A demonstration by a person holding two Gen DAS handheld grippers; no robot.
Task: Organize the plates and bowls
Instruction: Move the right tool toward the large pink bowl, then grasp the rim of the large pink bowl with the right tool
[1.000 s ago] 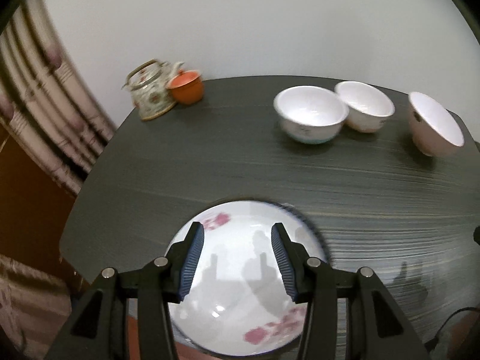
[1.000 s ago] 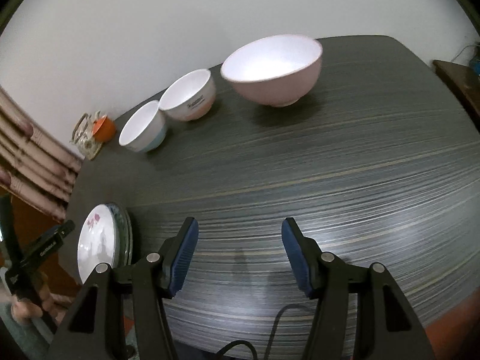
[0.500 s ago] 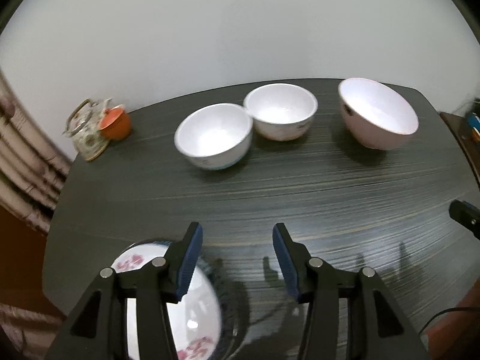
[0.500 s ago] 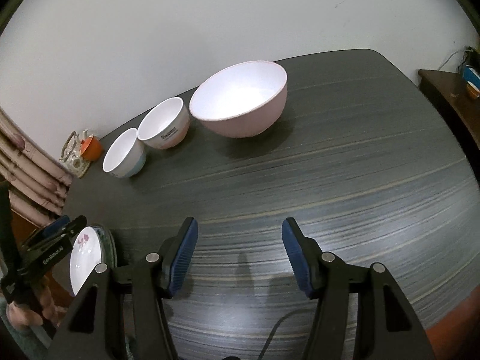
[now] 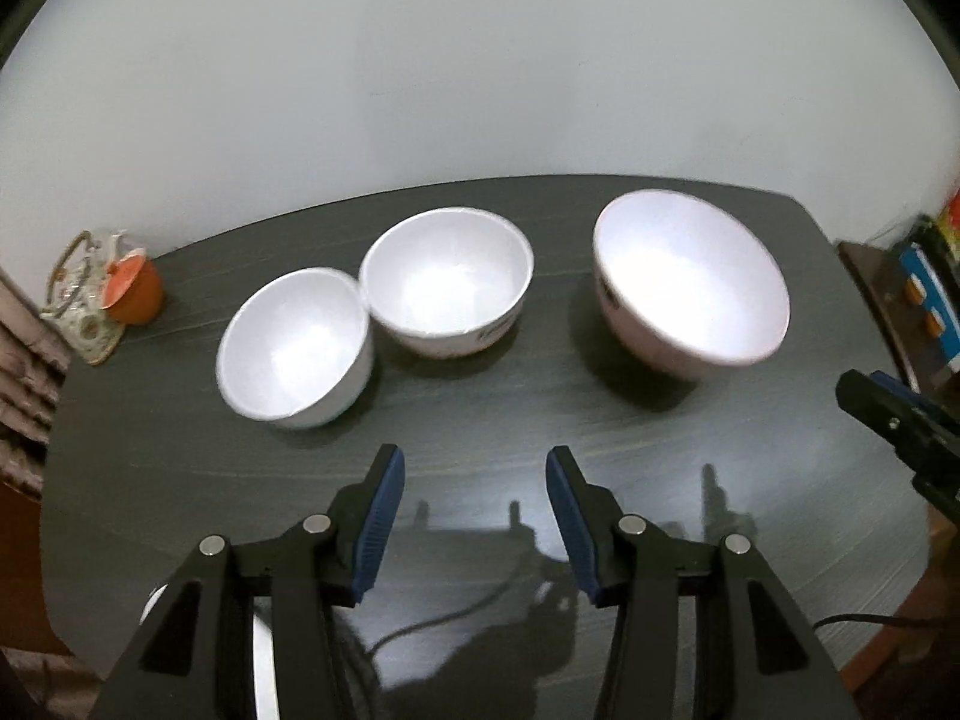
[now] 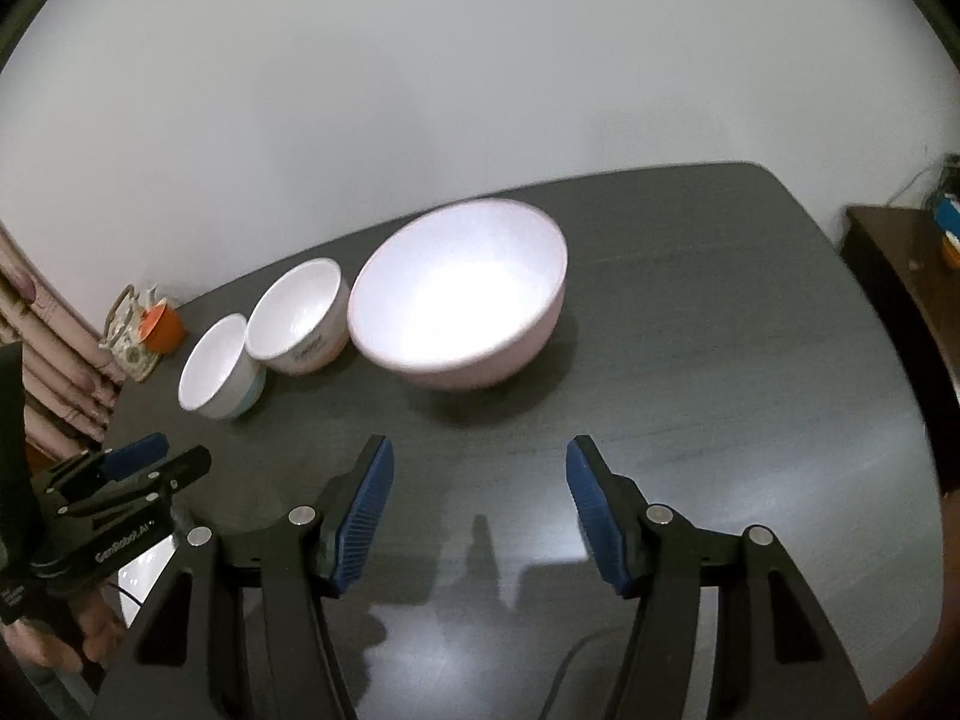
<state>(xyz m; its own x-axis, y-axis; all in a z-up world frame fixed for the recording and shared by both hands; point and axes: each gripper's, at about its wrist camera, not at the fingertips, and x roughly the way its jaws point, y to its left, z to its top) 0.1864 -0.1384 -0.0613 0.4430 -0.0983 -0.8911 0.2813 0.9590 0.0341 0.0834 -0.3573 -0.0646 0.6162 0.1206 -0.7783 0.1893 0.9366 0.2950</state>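
Observation:
Three bowls stand in a row at the back of the dark table: a small white bowl, a middle white bowl touching it, and a large pink bowl apart at the right. My left gripper is open over bare table in front of the two white bowls, nothing between its fingers. A sliver of stacked plates shows behind its left finger. My right gripper is open and empty just in front of the pink bowl. The left gripper appears at that view's left edge.
A patterned teapot and an orange cup sit at the table's far left corner, beside a curtain. A dark side cabinet with coloured items stands past the right edge. A white wall backs the table.
My left gripper has swung right, from above the flowered plates to the table in front of the white bowls. My right gripper has come nearer the pink bowl, which now looks larger.

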